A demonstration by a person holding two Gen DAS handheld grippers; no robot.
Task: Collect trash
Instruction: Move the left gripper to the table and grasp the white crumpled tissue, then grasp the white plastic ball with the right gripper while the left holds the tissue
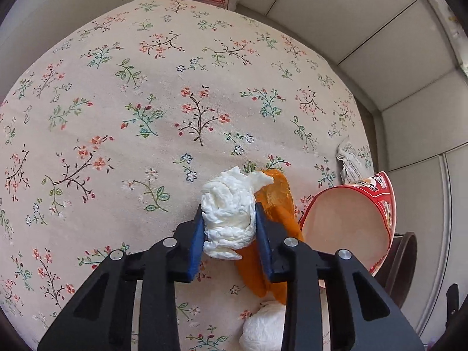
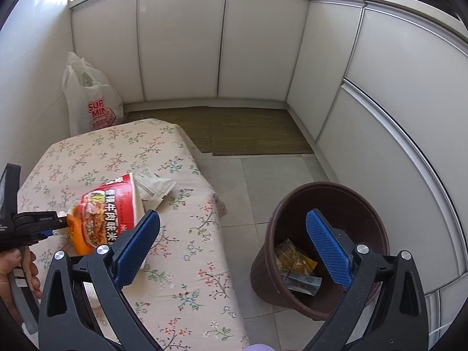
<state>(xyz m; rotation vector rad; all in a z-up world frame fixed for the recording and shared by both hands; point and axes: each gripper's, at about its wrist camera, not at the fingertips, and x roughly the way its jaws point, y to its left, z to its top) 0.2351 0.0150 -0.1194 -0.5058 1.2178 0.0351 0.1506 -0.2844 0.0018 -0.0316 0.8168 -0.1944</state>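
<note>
A crumpled white tissue wad (image 1: 225,193) sits between the blue pads of my left gripper (image 1: 229,212), which is shut on it just above the floral tablecloth (image 1: 146,102). An orange wrapper (image 1: 278,199) lies right behind the wad. To the right a red noodle cup (image 1: 348,222) lies on its side with its mouth towards me. Another white tissue (image 1: 263,327) lies under the gripper's body. My right gripper (image 2: 233,215) hangs open and empty between the table edge and the brown bin (image 2: 365,204). The noodle cup (image 2: 108,213) and the orange wrapper (image 2: 77,234) also show there.
The bin holds a few wrappers (image 2: 295,260) and stands on the tiled floor right of the table (image 2: 190,263). A white sachet (image 2: 155,187) lies behind the cup. A white shopping bag (image 2: 90,102) leans in the far corner. A hand (image 2: 17,272) holds the left gripper's handle.
</note>
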